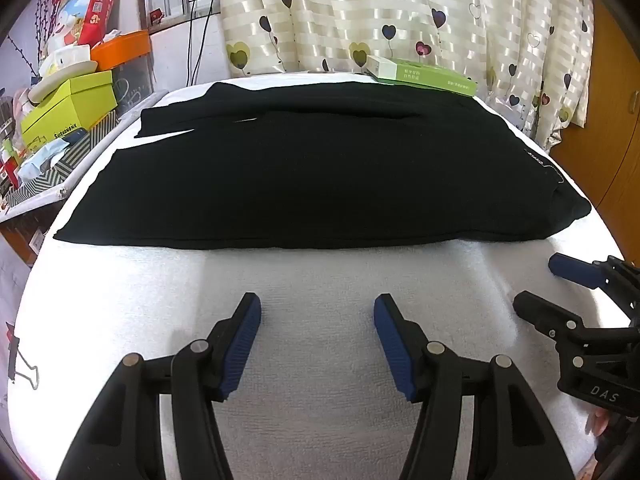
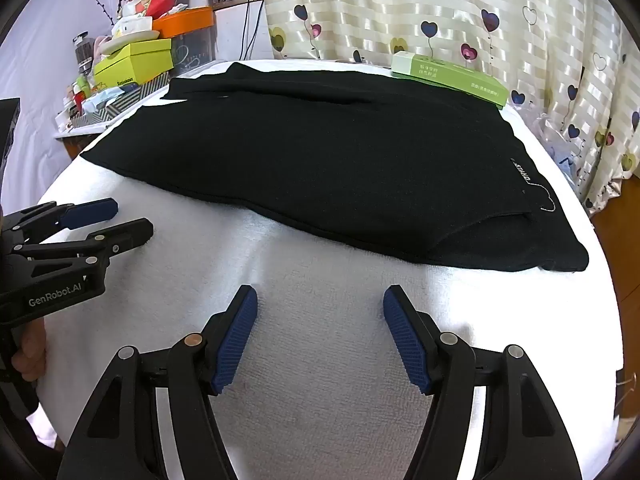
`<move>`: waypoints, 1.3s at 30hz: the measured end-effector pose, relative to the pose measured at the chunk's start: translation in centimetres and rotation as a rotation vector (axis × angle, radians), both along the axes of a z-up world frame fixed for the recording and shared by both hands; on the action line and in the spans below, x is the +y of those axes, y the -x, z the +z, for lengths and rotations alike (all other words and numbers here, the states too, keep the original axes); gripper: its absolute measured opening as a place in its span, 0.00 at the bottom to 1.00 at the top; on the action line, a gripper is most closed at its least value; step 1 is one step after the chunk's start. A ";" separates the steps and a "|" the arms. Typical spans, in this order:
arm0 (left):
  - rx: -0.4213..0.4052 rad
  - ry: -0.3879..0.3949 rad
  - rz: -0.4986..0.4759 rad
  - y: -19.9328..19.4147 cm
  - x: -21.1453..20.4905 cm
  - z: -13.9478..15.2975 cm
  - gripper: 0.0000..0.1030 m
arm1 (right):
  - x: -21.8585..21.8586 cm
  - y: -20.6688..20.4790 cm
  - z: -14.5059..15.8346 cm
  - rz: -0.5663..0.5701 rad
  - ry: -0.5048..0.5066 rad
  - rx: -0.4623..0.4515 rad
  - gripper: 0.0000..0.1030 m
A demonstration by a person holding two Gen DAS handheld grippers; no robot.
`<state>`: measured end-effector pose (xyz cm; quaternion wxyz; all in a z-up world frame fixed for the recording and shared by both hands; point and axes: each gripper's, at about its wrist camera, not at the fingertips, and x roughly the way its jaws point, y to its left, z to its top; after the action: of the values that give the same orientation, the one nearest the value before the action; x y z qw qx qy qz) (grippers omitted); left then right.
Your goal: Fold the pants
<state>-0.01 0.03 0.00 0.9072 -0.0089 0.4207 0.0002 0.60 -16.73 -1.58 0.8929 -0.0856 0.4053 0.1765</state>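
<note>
Black pants (image 1: 312, 176) (image 2: 320, 160) lie spread flat across the far half of a white towel-covered table (image 1: 320, 280) (image 2: 320, 300), waistband with a small white label to the right, legs reaching left. My left gripper (image 1: 318, 312) hovers open over bare towel just short of the pants' near edge, nothing between its blue pads. My right gripper (image 2: 320, 304) is also open and empty, over the towel nearer the waist end. Each gripper shows in the other's view: the right gripper (image 1: 540, 284) at the right edge, the left gripper (image 2: 132, 216) at the left, held by a hand (image 2: 30, 352).
A green box (image 1: 424, 74) (image 2: 448, 76) rests at the table's far edge by the pants. Behind it hangs a heart-patterned curtain (image 1: 400, 12). A cluttered shelf with a yellow-green box (image 1: 70, 104) stands to the left. A binder clip (image 1: 22, 364) grips the towel's left edge.
</note>
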 end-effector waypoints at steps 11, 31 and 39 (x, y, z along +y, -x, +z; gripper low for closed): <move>0.001 -0.010 0.000 0.0 0.0 0.0 0.60 | -0.1 0.0 0.0 0.000 -0.007 0.002 0.64; 0.002 -0.021 0.000 0.1 0.2 0.0 0.60 | 0.0 0.0 0.0 0.000 -0.009 0.002 0.64; 0.002 -0.024 0.001 0.0 0.2 0.0 0.60 | 0.0 0.0 0.0 0.000 -0.013 0.004 0.64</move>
<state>-0.05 0.21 0.02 0.9068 0.0017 0.4215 0.0056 0.61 -16.70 -1.63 0.8926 -0.0793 0.4058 0.1796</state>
